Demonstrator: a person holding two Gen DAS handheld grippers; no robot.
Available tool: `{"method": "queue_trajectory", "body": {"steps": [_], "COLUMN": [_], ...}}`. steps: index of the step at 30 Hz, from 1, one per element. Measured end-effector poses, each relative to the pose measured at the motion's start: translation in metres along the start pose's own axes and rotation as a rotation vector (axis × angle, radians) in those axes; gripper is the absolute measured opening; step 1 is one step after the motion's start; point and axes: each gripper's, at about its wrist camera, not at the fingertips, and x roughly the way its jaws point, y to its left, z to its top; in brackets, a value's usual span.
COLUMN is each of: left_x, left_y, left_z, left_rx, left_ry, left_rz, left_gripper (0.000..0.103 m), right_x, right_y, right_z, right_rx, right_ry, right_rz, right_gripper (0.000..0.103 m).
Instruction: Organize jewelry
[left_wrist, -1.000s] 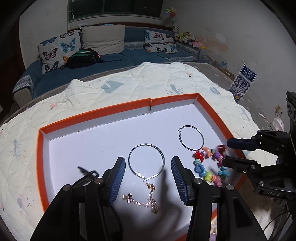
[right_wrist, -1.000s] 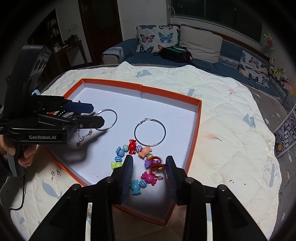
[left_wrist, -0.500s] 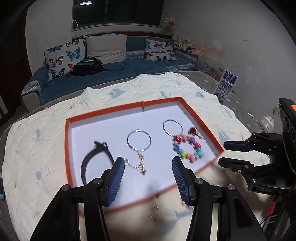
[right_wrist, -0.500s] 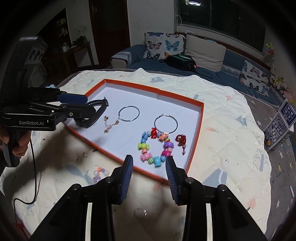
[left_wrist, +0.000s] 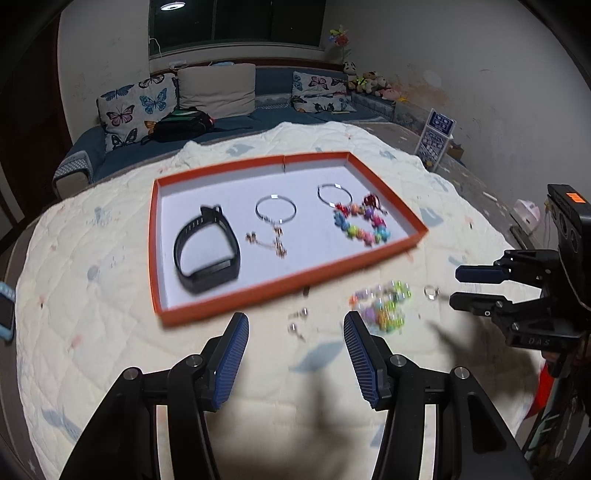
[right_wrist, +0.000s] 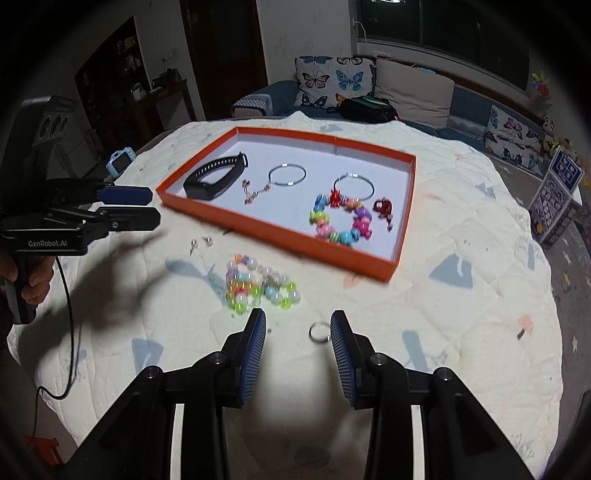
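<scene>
An orange-rimmed tray (left_wrist: 255, 308) (right_wrist: 280, 233) on the quilt holds a black band (left_wrist: 207, 251) (right_wrist: 216, 175), two silver hoops (left_wrist: 276, 208) (left_wrist: 334, 195), a thin chain (left_wrist: 275, 242) and a colourful bead bracelet (left_wrist: 364, 223) (right_wrist: 340, 221). On the quilt in front lie a pastel bead bracelet (left_wrist: 380, 304) (right_wrist: 258, 286), a small ring (left_wrist: 431, 291) (right_wrist: 319, 331) and small studs (left_wrist: 299, 321) (right_wrist: 201, 243). My left gripper (left_wrist: 295, 354) (right_wrist: 147, 206) is open and empty, over the studs. My right gripper (right_wrist: 297, 349) (left_wrist: 456, 286) is open and empty, with the ring just inside its right finger.
A blue toy camera (right_wrist: 120, 160) (left_wrist: 5, 314) lies at the quilt's left edge. A sofa with butterfly cushions (left_wrist: 136, 109) and a black bag (left_wrist: 181, 123) stands behind the table. A patterned box (right_wrist: 557, 195) stands to the right.
Both grippers have pulled back from the tray towards the near side. The whole tray and the loose pieces on the quilt have come into view. Both stay open and empty.
</scene>
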Motion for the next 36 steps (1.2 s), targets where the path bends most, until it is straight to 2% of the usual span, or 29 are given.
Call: {"method": "queue_trajectory", "body": {"steps": [6,17,24,28,36], "left_x": [0.011,0.032,0.046,0.052,0.064], "left_y": [0.001,0.005,0.002,0.000,-0.004], "left_z": [-0.022,-0.023,-0.018,-0.015,-0.010], "left_rx": [-0.008,-0.002,0.026,0.044,0.085], "left_ry": [0.034,0.046,0.049,0.048,0.051], "left_rz": [-0.003,-0.028,-0.039,-0.047,-0.039], "left_gripper": [0.058,0.057,0.056,0.051,0.036], "right_x": [0.010,0.026,0.032,0.032,0.031], "right_y": [-0.005,-0.010,-0.005,-0.004,-0.006], "right_z": [-0.013,-0.009,-0.009,-0.010,-0.008], "right_rx": [0.020,0.031,-0.020,-0.033,-0.019], "right_ry": [0.027,0.033,0.037,0.034,0.032], "right_rz": [-0.005,-0.016,-0.042,-0.050,-0.041], "right_gripper": [0.040,0.040,0.027,0.020,0.020]}}
